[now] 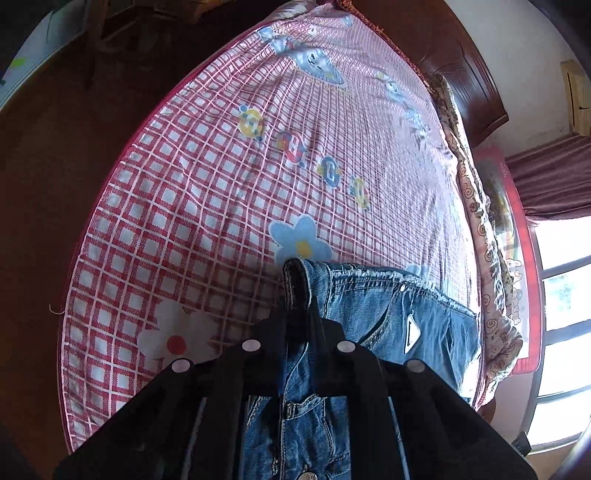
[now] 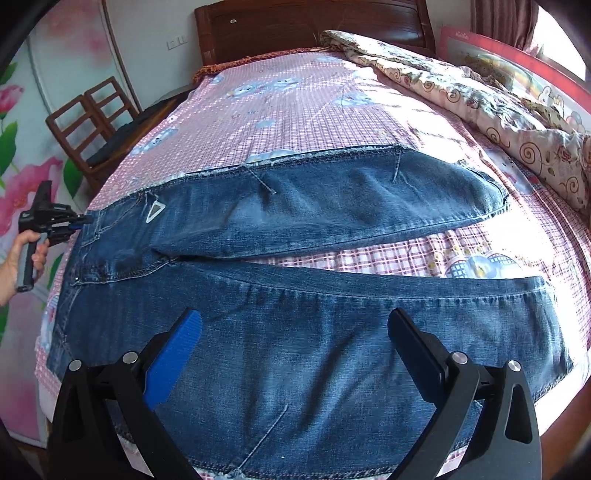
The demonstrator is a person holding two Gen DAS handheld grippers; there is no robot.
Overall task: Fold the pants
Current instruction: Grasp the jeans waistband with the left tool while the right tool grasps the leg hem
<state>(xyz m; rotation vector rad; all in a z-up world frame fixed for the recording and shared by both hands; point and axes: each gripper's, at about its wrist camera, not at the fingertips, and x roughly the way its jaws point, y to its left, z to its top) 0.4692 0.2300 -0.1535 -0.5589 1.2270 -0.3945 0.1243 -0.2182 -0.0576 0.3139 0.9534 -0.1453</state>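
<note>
Blue jeans [image 2: 295, 221] lie spread on the pink checked bed sheet [image 2: 295, 103], waist to the left and both legs stretching right. My left gripper [image 1: 297, 321] is shut on the folded waistband [image 1: 295, 280], with denim pinched between its black fingers. The right wrist view also shows that gripper [image 2: 79, 221] at the waist's left end, held by a hand [image 2: 22, 254]. Over the near leg my right gripper [image 2: 295, 325] hovers open, with nothing between its blue-padded left finger [image 2: 177, 350] and black right finger [image 2: 413, 350].
A rolled floral quilt [image 2: 480, 99] lies along the bed's far right side. The wooden headboard [image 2: 314, 26] stands at the back. A wooden chair [image 2: 88, 122] sits beside the bed at left. Dark floor [image 1: 55, 166] borders the sheet's left edge, and a window [image 1: 561, 277] is at right.
</note>
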